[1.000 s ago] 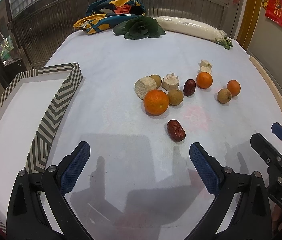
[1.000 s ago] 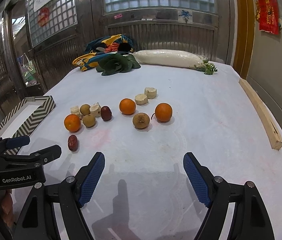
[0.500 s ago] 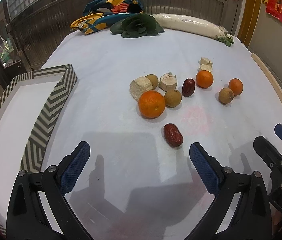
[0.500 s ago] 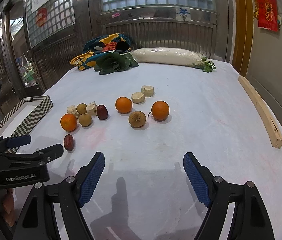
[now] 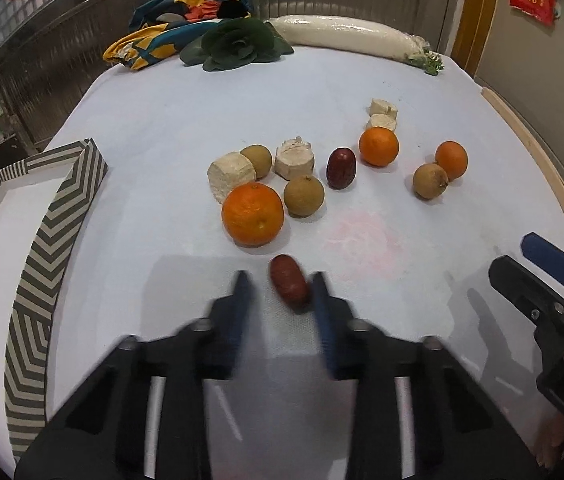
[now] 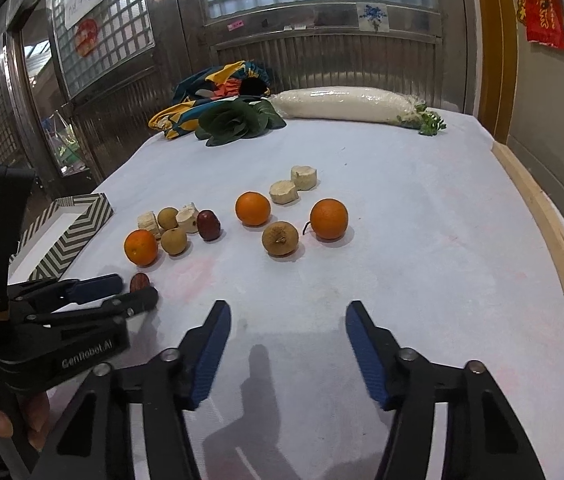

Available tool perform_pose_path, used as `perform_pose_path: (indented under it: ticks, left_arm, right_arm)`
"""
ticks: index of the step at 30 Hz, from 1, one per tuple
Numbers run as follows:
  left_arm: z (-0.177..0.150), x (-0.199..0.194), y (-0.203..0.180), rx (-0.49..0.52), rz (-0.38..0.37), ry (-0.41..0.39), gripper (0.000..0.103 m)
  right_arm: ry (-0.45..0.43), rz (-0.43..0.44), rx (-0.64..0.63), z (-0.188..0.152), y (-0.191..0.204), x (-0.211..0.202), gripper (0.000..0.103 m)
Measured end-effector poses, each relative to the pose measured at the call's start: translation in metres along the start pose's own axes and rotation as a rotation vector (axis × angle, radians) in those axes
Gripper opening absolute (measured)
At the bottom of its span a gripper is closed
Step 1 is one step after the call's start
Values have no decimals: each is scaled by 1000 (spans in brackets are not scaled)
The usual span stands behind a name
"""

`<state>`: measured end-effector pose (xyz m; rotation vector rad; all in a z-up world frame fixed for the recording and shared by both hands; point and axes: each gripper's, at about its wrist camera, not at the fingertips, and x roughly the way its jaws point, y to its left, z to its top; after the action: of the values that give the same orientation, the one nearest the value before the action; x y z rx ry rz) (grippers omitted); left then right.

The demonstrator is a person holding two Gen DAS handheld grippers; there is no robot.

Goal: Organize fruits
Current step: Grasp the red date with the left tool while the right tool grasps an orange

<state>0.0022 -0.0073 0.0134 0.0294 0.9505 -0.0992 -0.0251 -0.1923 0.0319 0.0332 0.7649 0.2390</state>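
Observation:
My left gripper (image 5: 280,292) is low on the white table, its blurred jaws closing around a red date (image 5: 289,285); the right finger touches it, the left finger stands apart. In the right wrist view the left gripper (image 6: 132,290) hides most of that date (image 6: 139,280). Beyond lie a large orange (image 5: 253,219), a second date (image 5: 341,168), brown longans (image 5: 304,195), two more oranges (image 5: 378,146) and pale cut chunks (image 5: 231,175). My right gripper (image 6: 286,316) is open and empty above bare cloth, short of a longan (image 6: 280,238).
A white tray with a zigzag-patterned rim (image 5: 52,236) lies at the left. A wooden bar (image 6: 542,220) lines the right table edge. A white radish (image 6: 342,104), dark green leaves (image 6: 238,122) and coloured cloth (image 6: 210,94) lie at the far end.
My left gripper has moved forward and down to the near red date, and its jaws have narrowed from wide open to nearly around it. The right gripper has barely moved.

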Motion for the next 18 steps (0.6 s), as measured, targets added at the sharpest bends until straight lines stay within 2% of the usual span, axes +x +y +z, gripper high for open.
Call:
perform_pose_path:
  ticks: [5,11,15,18]
  left_arm:
    - [-4,-9,14,-20,-13,3,18]
    - [-6,-33,42,-57,-6,-5,18]
    - [-6,-51,64,-81,0,-18,19]
    - [-5,-57,80,-96,2,-12,18]
  right_arm:
    - [26,79,6,3,8,4,53]
    - [70,190,-89,21,49,23,53]
    - [111,227,-173,31,85,50,53]
    - [140,216,-207,38,104,72,53]
